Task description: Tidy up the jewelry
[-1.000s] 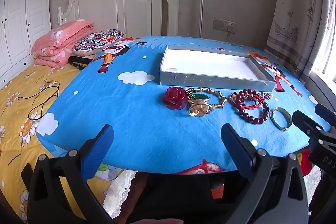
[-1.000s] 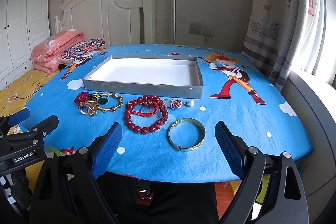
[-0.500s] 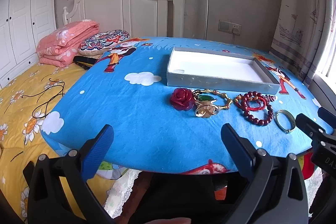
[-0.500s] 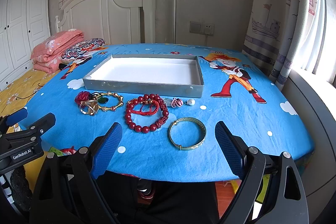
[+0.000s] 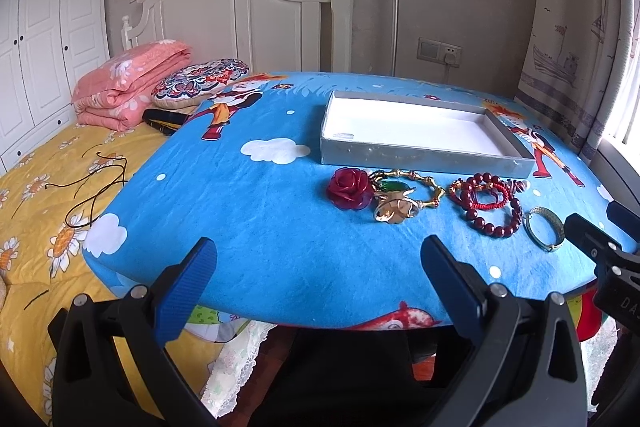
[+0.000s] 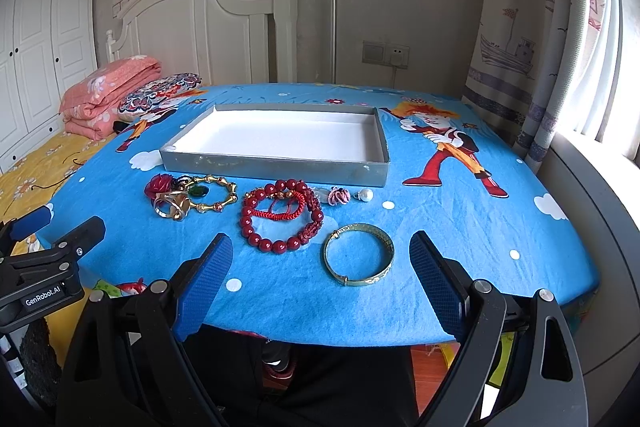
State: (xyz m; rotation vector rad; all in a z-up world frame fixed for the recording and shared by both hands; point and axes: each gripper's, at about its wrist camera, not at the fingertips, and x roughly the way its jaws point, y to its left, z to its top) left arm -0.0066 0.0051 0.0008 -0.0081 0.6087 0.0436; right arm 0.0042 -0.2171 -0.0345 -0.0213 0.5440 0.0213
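A grey tray with a white inside (image 6: 372, 171) (image 5: 420, 157) lies empty on the blue table. In front of it lie a red rose piece (image 5: 349, 188) (image 6: 159, 184), a gold clover piece (image 5: 394, 210), a gold bamboo bangle (image 6: 218, 205), a red bead bracelet (image 6: 280, 245) (image 5: 490, 225) around a red cord bracelet (image 6: 280, 213), a pink knot (image 6: 339, 195), a pearl (image 6: 366, 194) and a gold bangle (image 6: 359, 254) (image 5: 545, 227). My left gripper (image 5: 316, 285) and right gripper (image 6: 320, 285) are open and empty at the table's near edge.
The table has a blue cartoon cloth (image 6: 460, 227). A bed with a yellow quilt (image 5: 36, 187), a pink folded blanket (image 5: 128, 83) and a round pillow (image 5: 200, 83) stands at the left. Curtains (image 6: 540, 47) and a window sill are at the right.
Both grippers have drawn slightly toward the table and the left view has shifted rightward and up a little. Both stay open. The jewelry has not moved.
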